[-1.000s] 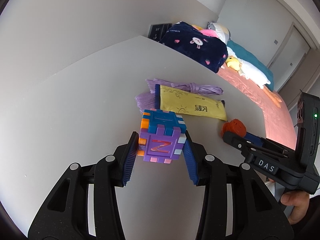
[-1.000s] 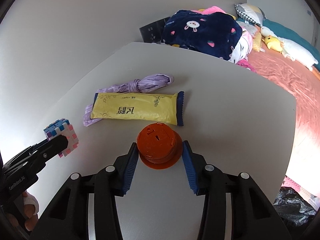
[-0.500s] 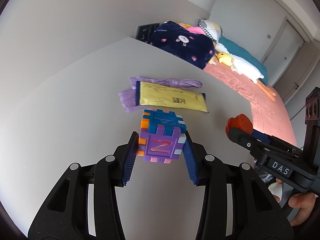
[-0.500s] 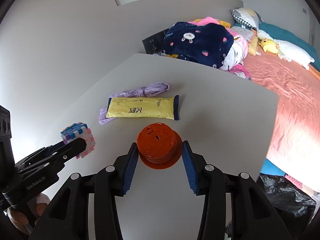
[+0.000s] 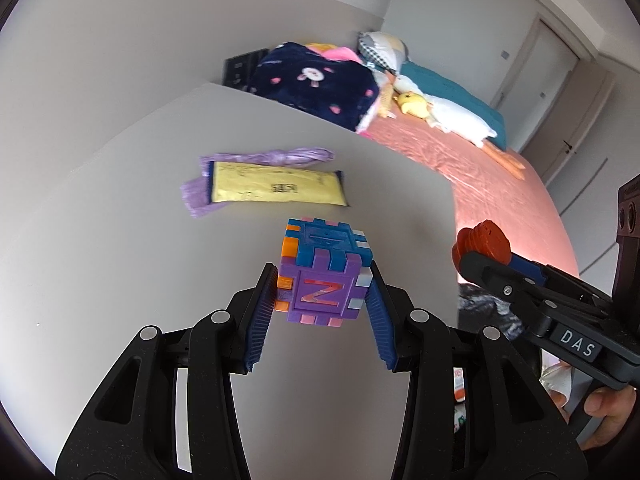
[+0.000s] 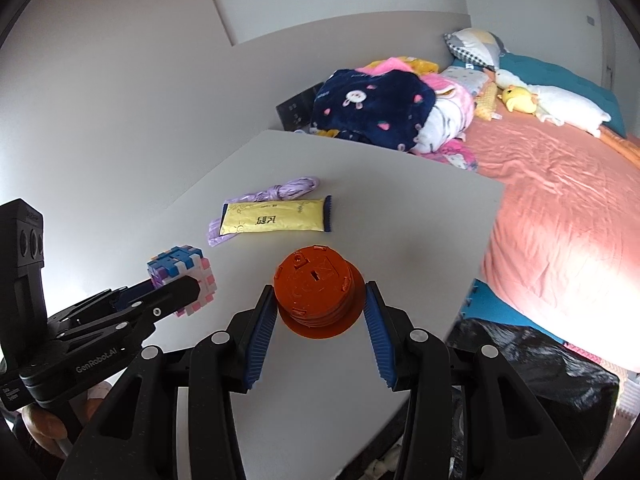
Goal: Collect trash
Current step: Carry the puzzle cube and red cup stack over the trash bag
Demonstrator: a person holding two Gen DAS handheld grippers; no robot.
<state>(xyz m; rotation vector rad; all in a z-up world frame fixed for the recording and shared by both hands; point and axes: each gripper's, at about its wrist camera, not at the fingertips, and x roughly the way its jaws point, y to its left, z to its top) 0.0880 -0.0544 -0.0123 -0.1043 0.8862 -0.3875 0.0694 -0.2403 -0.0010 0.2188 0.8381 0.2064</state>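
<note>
A: What have I got in the left gripper (image 5: 325, 286)?

B: The cube (image 5: 323, 274). My left jaws are clamped on it, one blue pad on each side face, the purple face with the red letter turned toward my camera. It hangs clear above the table (image 5: 120, 220).

A: And the right gripper (image 6: 320, 300)?

B: Its jaws are pressed on the orange cap (image 6: 316, 290), pads against its ribbed sides, the flat flange toward me and the top pointing away. It too is off the table.

A: Where is the rest of the trash?

B: Ahead of both sets of jaws, lying flat on the table: a yellow packet (image 5: 276, 189), and just beyond it, touching its far edge, a purple twist (image 5: 276, 157) whose loose end pokes out past the packet's left end. From the right camera the packet (image 6: 276, 220) sits straight ahead of the cap, well apart from it.

A: Can I see one gripper from the other?

B: Yes. From the left camera the right one comes in from the right of my jaws with the cap (image 5: 486, 240) at its tip. From the right camera the cube (image 6: 182, 282) shows to the left of my jaws. A black bag (image 6: 532, 364) lies below the table edge, to the right of my right jaws.
</note>
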